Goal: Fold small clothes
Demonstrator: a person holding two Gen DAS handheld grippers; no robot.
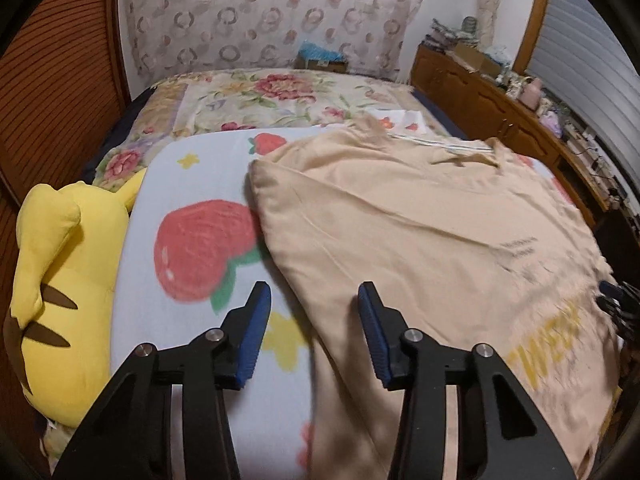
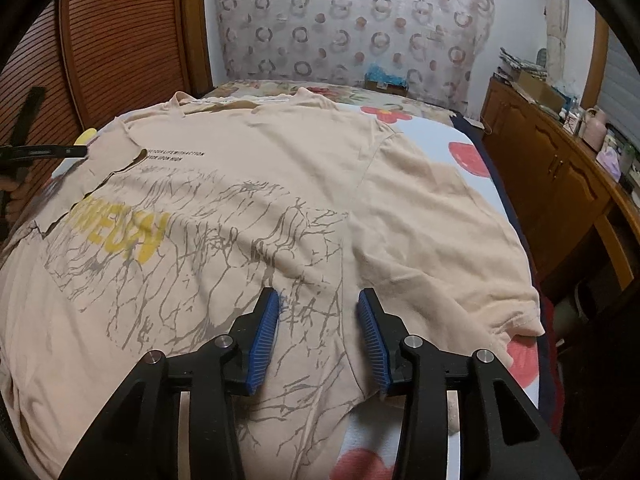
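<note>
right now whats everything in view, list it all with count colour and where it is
t-shirt: one, beige with grey crackle print and yellow lettering, spread flat on the blanket, left side folded over
blanket: one, pale blue with red strawberries and yellow stars, under the t-shirt
floral bedspread: one, cream with red flowers, beyond the blanket
plush toy: one, yellow with brown stripes, left edge of the bed
curtain: one, sheer with ring pattern, behind the bed
wooden cabinet: one, brown, right of the bed, clutter on top
left gripper: black with blue pads, jaws apart over the shirt's left edge, nothing held
right gripper: black with blue pads, jaws apart over the shirt's lower print, nothing held
</note>
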